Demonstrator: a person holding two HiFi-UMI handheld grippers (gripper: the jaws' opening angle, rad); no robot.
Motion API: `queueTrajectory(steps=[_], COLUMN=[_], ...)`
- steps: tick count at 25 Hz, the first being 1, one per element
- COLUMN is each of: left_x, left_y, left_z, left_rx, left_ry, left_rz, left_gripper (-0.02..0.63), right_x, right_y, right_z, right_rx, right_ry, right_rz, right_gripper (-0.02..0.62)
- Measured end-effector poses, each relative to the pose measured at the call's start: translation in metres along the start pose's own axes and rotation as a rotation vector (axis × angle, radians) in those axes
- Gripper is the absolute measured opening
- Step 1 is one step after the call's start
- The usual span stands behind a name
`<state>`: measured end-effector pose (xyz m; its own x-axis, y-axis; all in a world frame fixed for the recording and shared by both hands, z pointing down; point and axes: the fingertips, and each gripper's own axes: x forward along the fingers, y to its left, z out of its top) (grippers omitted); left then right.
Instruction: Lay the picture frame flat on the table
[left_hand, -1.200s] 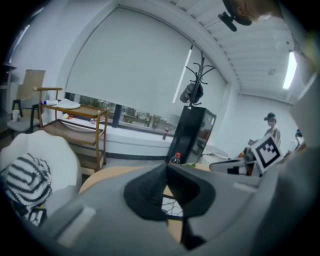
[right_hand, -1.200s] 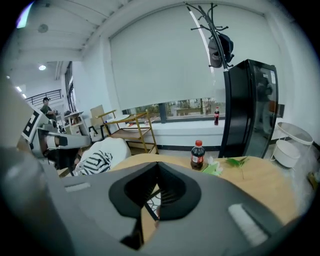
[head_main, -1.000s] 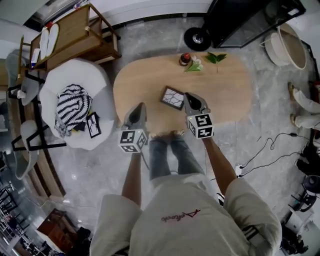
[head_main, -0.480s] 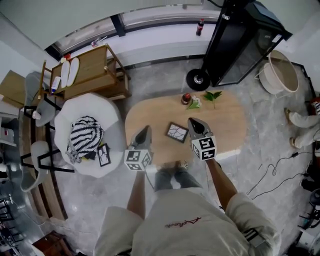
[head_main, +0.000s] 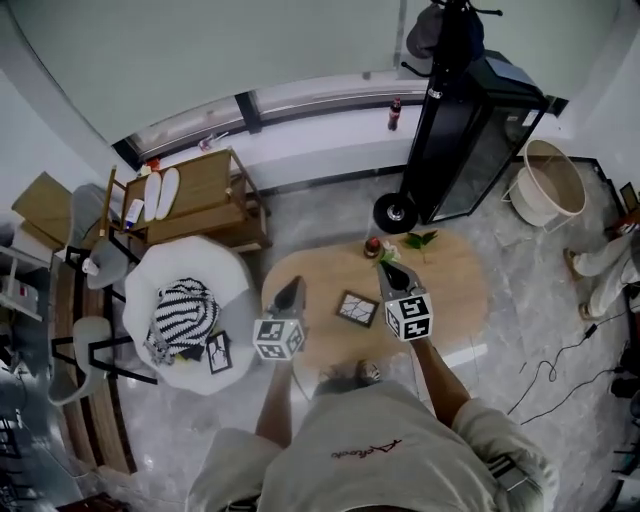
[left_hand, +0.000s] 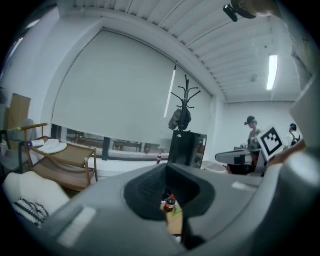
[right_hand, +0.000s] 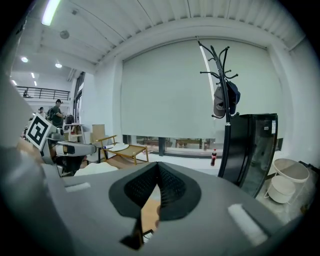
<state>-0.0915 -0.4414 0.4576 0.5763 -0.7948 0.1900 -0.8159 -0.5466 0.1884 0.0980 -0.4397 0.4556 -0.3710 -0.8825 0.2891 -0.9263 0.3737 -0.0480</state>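
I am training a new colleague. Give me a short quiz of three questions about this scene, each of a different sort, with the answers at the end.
1. True or false: the left tongs grip the picture frame.
2. What is between the jaws of the right tongs? A) the picture frame B) nothing, they are shut C) a bottle
3. Fill in: the striped cloth lies on the white ____.
Key: 1. False: the frame lies on the wooden table, apart from both tongs. 2. B. 3. armchair.
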Motion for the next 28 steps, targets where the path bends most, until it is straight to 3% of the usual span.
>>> queueTrajectory(steps=[10, 28], left_x=[-0.020, -0.013], left_y=[0.001, -0.008], left_z=[0.057, 0.084], left_rx=[0.053, 0.092], left_ry=[-0.048, -0.061], left_rz=[0.017, -0.008], left_gripper=[0.002, 0.002], right_x=[-0.029, -0.024], right_y=[-0.005, -0.008], right_z=[0.040, 0.074], right_rx=[0.024, 0.010], right_ry=[-0.053, -0.106], right_rz=[-0.036, -0.042], right_gripper=[0.003, 0.003])
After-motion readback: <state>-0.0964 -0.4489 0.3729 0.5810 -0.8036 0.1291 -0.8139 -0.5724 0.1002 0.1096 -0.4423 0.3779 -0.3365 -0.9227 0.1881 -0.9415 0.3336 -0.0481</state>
